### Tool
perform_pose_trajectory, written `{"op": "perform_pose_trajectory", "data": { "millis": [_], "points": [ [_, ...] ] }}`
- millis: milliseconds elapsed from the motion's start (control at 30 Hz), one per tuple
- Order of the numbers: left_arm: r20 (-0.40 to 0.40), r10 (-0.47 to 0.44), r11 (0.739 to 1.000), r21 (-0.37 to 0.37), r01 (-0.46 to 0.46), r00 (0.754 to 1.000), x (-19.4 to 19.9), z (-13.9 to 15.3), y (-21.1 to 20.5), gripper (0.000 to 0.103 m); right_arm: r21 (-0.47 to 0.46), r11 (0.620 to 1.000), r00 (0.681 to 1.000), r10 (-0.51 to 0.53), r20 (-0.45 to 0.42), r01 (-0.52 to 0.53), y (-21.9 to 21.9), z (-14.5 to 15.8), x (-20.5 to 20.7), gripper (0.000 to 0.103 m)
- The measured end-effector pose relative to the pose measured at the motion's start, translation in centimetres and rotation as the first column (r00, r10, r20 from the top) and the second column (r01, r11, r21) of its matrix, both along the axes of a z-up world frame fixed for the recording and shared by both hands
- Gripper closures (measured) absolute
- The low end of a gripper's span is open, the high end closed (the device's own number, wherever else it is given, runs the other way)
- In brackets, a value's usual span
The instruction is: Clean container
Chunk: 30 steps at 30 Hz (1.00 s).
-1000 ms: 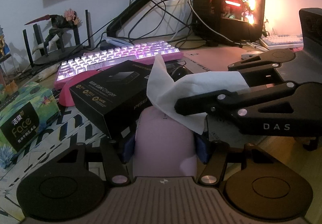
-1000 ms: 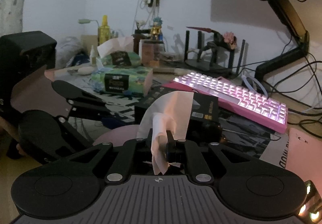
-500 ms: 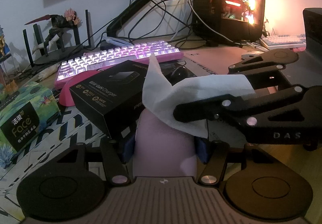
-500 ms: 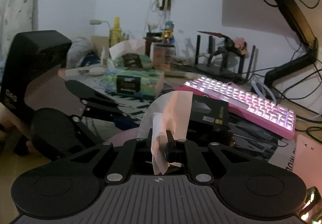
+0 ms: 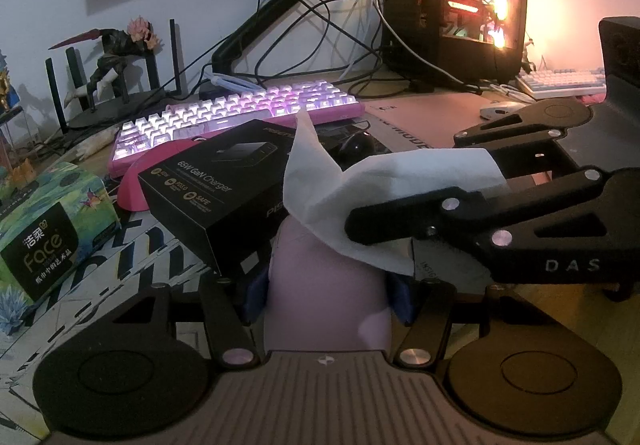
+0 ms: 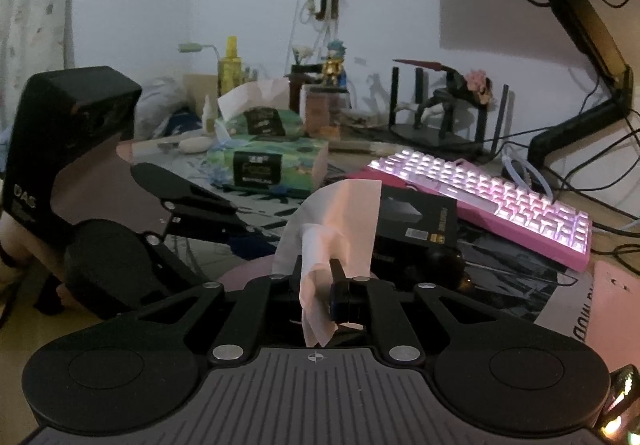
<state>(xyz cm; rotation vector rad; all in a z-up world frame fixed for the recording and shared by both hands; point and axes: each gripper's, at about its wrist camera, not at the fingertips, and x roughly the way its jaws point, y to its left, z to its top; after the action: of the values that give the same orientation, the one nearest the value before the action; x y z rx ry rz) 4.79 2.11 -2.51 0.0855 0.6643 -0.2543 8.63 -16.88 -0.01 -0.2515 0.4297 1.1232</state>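
A pale pink container (image 5: 320,325) is clamped between the blue pads of my left gripper (image 5: 327,295), which is shut on it. My right gripper (image 5: 400,201) reaches in from the right, shut on a white tissue (image 5: 360,185). The tissue drapes over the container's far end and appears to touch it. In the right wrist view the tissue (image 6: 332,221) stands pinched in my right gripper (image 6: 316,285). There a pink edge of the container (image 6: 248,273) shows just beyond the fingers, with the left gripper (image 6: 208,209) to its left.
A black charger box (image 5: 224,185) lies right behind the container. Past it sit a lit pink keyboard (image 5: 240,109) and a black mouse (image 5: 356,145). A green tissue box (image 5: 44,229) stands at the left, a glowing computer tower (image 5: 452,5) at the back right.
The right gripper and its tissue have sunk slightly toward the container's far end. The left gripper and the container have not moved.
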Motion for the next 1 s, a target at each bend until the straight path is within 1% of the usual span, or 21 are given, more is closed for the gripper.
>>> {"op": "perform_pose_trajectory", "data": {
  "millis": [267, 433, 700, 1000],
  "points": [
    [0.0, 0.0, 1.0, 0.0, 0.0, 1.0, 0.01, 0.0, 0.01, 0.043, -0.009, 0.999, 0.999, -0.039, -0.003, 0.039, -0.15, -0.02, 0.19, 0.091],
    [0.0, 0.0, 1.0, 0.0, 0.0, 1.0, 0.02, -0.01, 0.02, 0.043, -0.013, 0.999, 0.999, -0.038, 0.002, 0.038, -0.12, 0.07, 0.05, 0.091],
    [0.0, 0.0, 1.0, 0.0, 0.0, 1.0, 0.02, -0.01, 0.03, 0.043, -0.008, 1.0, 1.0, 0.01, 0.018, -0.01, 0.04, 0.02, -0.35, 0.091],
    [0.0, 0.0, 1.0, 0.0, 0.0, 1.0, 0.03, -0.01, 0.04, 0.043, -0.002, 0.998, 0.998, 0.055, -0.012, -0.055, -0.35, 0.01, -0.23, 0.091]
  ]
}}
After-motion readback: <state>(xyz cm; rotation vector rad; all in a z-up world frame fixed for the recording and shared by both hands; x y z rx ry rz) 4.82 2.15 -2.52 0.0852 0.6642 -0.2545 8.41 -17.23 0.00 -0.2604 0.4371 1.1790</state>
